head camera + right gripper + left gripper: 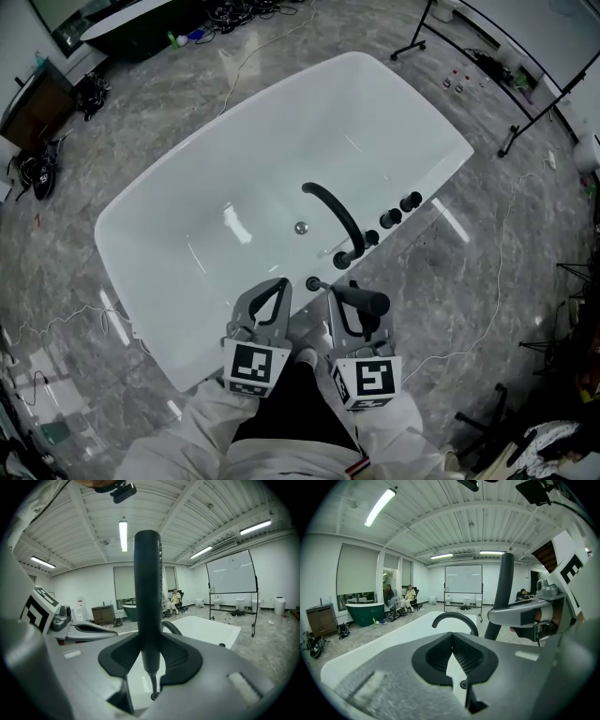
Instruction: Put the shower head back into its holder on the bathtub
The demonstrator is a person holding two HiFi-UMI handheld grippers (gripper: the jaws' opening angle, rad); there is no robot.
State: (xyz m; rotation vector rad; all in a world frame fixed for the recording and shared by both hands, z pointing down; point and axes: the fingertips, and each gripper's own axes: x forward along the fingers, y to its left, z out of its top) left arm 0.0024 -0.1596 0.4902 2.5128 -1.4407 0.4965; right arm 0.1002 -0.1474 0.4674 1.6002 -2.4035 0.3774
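- Head view: a white bathtub (178,234) fills the middle of a grey marbled floor. The person stands at its near rim with both grippers out over the edge.
- Right gripper (149,638): jaws clamped on the shower head (147,583). It is a black wand held upright between the pads, hose end pointing down.
- Left gripper (453,635): jaws closed tip to tip, nothing between them. It hangs just beside the right one, above the rim.
- A curved black faucet (336,216) rises from the rim just beyond the grippers, with three black knobs (390,218) in a row further along.
- Holder (153,696): a small dark ring in the rim, directly below the wand's lower end. The thin hose appears to run down into it. The wand sits above the ring, not seated.
- Step in hand, my reading: the final lowering, with the wand already lined up over the holder.
- Next move calls for keeping the wand vertical and bringing it straight down so its narrow end enters the ring while the hose feeds in. Only once it rests there should the grip loosen. The left gripper looks unneeded.
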